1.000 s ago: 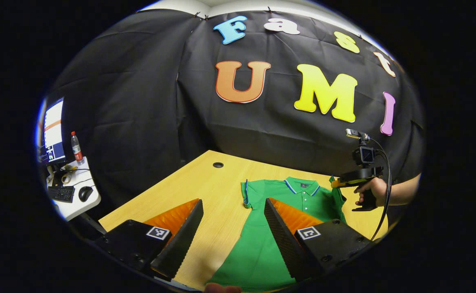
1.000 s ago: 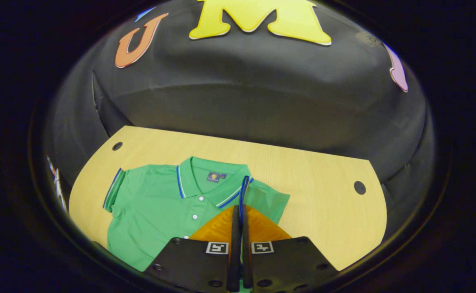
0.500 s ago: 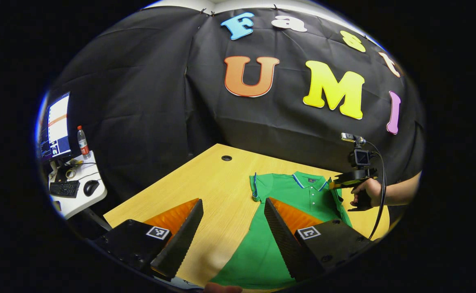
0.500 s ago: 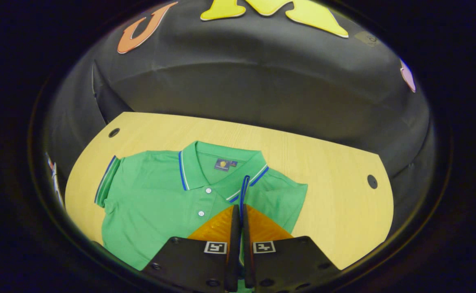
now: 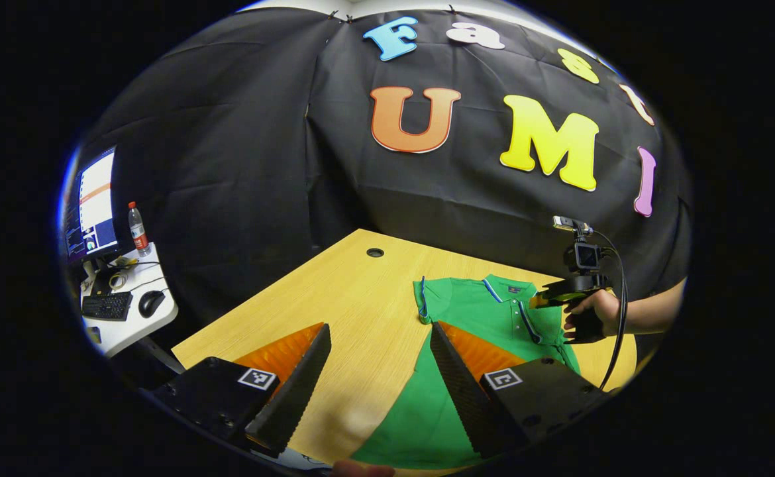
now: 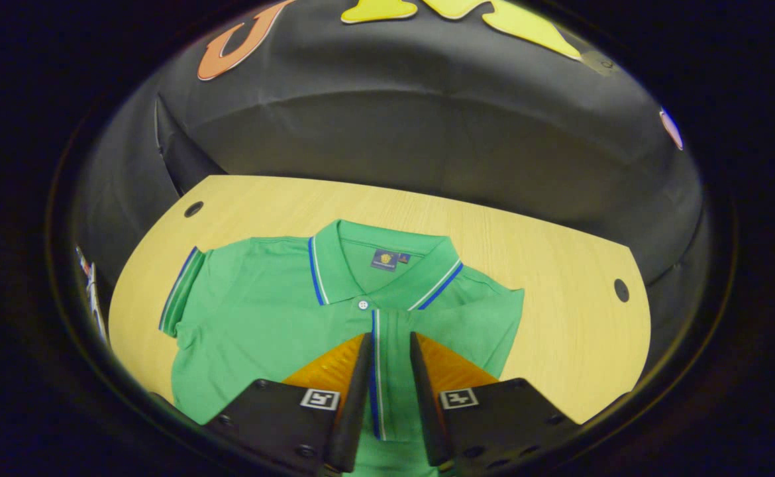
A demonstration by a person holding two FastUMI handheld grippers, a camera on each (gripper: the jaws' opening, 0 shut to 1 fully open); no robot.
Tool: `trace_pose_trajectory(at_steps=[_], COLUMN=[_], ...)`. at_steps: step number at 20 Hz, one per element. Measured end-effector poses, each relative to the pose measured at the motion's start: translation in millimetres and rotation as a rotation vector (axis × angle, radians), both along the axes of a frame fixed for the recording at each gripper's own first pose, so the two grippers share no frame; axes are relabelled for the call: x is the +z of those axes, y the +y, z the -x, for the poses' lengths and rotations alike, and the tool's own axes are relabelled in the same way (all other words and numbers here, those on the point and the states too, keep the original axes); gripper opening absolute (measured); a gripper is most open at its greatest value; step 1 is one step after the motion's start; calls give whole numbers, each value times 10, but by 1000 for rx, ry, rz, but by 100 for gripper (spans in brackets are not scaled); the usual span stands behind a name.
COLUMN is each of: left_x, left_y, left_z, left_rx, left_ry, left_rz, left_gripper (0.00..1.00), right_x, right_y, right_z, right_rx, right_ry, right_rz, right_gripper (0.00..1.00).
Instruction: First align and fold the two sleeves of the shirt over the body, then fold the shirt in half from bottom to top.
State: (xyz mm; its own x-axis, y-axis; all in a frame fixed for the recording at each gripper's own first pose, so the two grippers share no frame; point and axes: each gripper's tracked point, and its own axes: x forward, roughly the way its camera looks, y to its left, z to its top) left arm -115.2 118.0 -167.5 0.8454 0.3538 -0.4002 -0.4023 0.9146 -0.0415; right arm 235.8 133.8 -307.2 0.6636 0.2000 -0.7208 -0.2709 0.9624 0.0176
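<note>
A green polo shirt (image 6: 261,331) with blue-striped collar and cuffs lies face up on the wooden table (image 6: 560,291). Its right-hand sleeve (image 6: 394,377) is folded flat over the chest, cuff stripe running down the middle. My right gripper (image 6: 391,338) hovers just above that sleeve, open, a finger on each side of it and neither pressing. The other sleeve (image 6: 179,298) still lies spread out. In the left gripper view my left gripper (image 5: 379,327) is wide open above the table's near edge, beside the shirt's (image 5: 480,311) lower body. Farther off, a hand (image 5: 586,311) holds the right gripper (image 5: 538,301).
Round cable holes sit in the table's far corners (image 6: 193,209) (image 6: 620,290). A white side desk (image 5: 129,318) at the left of the left gripper view carries a monitor (image 5: 93,205), a bottle (image 5: 138,228), a keyboard and a mouse. The booth's black cloth stands close behind the table.
My right gripper carried the sleeve inward over the chest, lowered it, then opened and let it go; the sleeve now lies flat. My left gripper stayed open and barely shifted.
</note>
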Motion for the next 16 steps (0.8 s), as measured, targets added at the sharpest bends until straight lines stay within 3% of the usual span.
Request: trace_pose_trajectory(at_steps=[3, 4, 8, 16], left_x=[24, 48, 87, -1], left_y=[-35, -46, -97, -150], left_z=[-117, -172, -458, -1236], left_rx=[-45, -63, -143, -298], left_ry=[-1, -5, -21, -13], left_rz=[-12, -19, 0, 27], left_gripper=[98, 98, 98, 98], right_x=[157, 216, 588, 1353], right_y=[-10, -31, -232, -808], right_z=[59, 86, 270, 1160], right_rx=[14, 16, 2, 39], right_ry=[-27, -37, -106, -247], right_rz=[-15, -19, -36, -33], right_gripper=[63, 75, 96, 95])
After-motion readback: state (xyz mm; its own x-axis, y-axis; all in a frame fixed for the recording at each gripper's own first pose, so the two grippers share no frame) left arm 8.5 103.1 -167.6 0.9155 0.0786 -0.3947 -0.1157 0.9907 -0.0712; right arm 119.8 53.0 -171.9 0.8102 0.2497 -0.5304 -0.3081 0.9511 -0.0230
